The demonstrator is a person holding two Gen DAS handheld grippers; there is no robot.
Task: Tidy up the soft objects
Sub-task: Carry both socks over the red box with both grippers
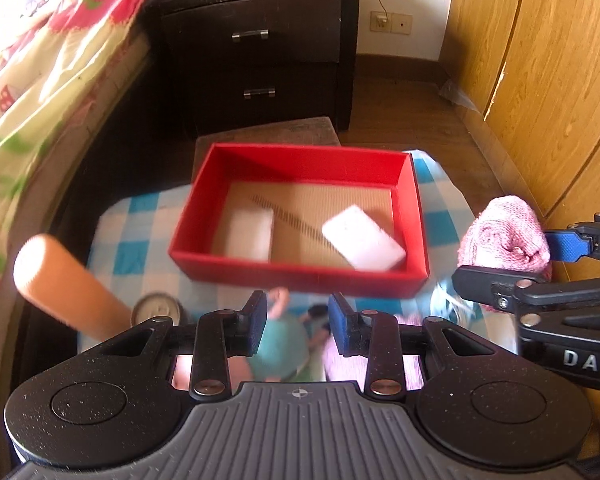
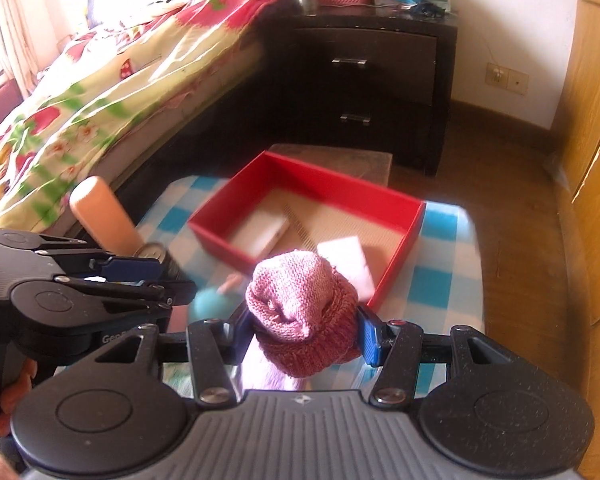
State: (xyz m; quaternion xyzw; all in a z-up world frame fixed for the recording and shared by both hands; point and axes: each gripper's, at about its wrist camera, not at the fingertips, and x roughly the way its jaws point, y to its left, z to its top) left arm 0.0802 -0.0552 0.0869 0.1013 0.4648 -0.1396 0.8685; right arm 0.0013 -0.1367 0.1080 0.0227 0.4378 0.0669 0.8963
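Note:
A red box point(image 1: 300, 276) stands on the blue-checked table point(image 1: 140, 248); it also shows in the right wrist view point(image 2: 396, 268). Two white sponge blocks point(image 1: 362, 238) point(image 1: 250, 232) lie inside it. My right gripper point(image 2: 306, 326) is shut on a pink knitted hat point(image 2: 304, 312) and holds it above the table, right of the box point(image 1: 506, 238). My left gripper point(image 1: 296, 316) is open and empty, above a teal soft toy point(image 1: 282, 344) near the box's front wall.
An orange cylinder point(image 1: 64, 284) and a metal can point(image 1: 156, 312) stand at the table's left. A bed point(image 2: 100, 92) lies left, a dark nightstand point(image 1: 260, 48) behind, a wooden wardrobe point(image 1: 540, 60) right. Something light purple point(image 1: 340, 360) lies under the left gripper.

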